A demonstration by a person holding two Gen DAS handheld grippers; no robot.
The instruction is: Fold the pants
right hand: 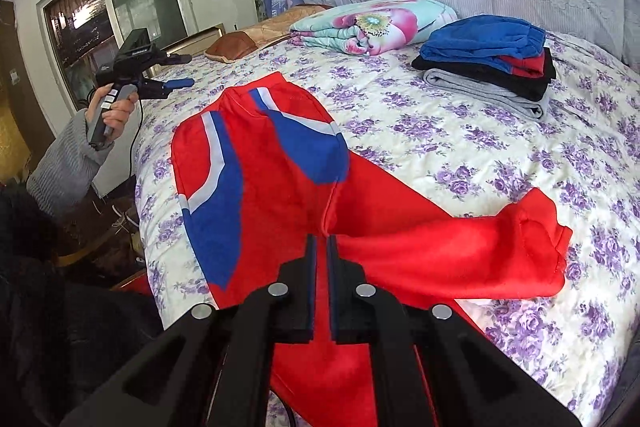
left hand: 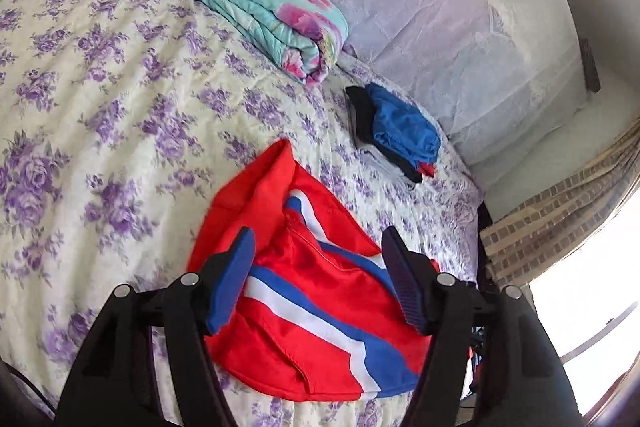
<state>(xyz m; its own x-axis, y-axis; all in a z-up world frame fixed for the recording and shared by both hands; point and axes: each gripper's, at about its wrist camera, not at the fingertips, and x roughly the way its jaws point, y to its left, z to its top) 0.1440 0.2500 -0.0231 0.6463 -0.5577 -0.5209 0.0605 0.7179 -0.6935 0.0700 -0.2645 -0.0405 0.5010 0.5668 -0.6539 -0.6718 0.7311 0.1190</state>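
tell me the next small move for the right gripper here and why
Probably carry the pinched leg over toward the waistband end. The right gripper is shut on the red pants, a leg end lies bunched off to the right, and the left gripper hovers open.

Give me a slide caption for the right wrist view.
Right gripper pinching red pants on floral bed, left gripper raised.

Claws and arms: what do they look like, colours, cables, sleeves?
Both claws are black plastic linkages with round silver pins and blue ribbed pads: left claw, right claw. In the right wrist view, the left unit has a black body, grey handle with white buttons and a black cable. The left hand wears a grey knit sleeve.
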